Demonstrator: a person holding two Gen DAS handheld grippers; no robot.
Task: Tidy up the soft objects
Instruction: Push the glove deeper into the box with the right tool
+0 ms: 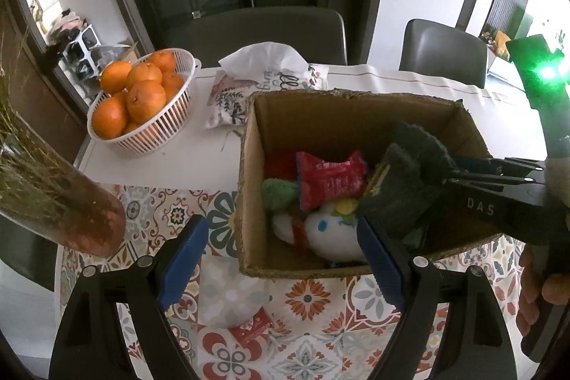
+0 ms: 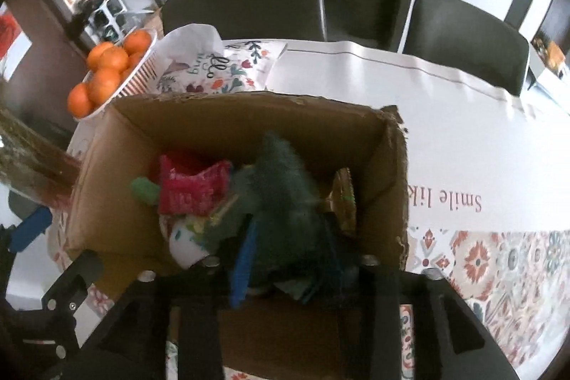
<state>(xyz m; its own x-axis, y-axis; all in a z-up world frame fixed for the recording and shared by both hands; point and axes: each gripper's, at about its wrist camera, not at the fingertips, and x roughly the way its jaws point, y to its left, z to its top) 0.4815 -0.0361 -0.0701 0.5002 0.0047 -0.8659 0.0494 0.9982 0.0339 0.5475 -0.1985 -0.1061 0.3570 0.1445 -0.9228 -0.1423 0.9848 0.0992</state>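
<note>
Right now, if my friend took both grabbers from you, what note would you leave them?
Left gripper: open, empty, at the near edge of the cardboard box.
Right gripper: over the box, with the dark green plush between its jaws. I cannot tell whether the pads press on it.
Done: the red packet, white plush and small green fuzzy piece lie in the box.
Left: get the dark green plush fully inside, then probably fetch the pale packet on the patterned cloth in front of the box.
</note>
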